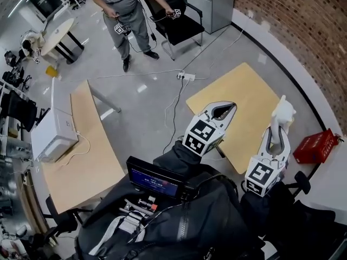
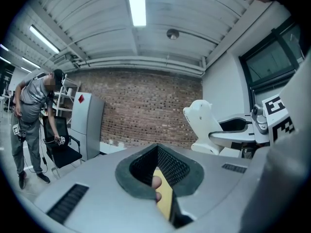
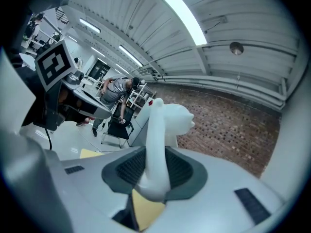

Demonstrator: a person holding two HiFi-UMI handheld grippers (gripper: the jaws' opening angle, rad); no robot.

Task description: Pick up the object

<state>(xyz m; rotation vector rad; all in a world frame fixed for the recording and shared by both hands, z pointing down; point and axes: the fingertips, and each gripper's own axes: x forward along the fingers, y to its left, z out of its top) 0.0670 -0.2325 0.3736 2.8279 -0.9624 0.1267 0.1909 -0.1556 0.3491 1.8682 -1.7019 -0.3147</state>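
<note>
A white animal-shaped figure (image 1: 283,114) is held up above the right edge of the yellow table (image 1: 244,99). My right gripper (image 1: 277,137) is shut on its lower part. In the right gripper view the white figure (image 3: 163,125) rises upright from between the dark pads of that gripper (image 3: 155,176). My left gripper (image 1: 221,111) hovers over the same table to the left, open, with nothing between its fingers. Seen from the left gripper (image 2: 158,171), the white figure (image 2: 201,123) stands off to the right, in the right gripper (image 2: 243,130).
A red basket (image 1: 314,147) sits right of the table. A long wooden desk (image 1: 87,161) with a white box (image 1: 51,137) stands at left. A person (image 1: 124,15) stands beside a black chair (image 1: 176,20) at the back. Cables and a power strip (image 1: 185,76) lie on the floor.
</note>
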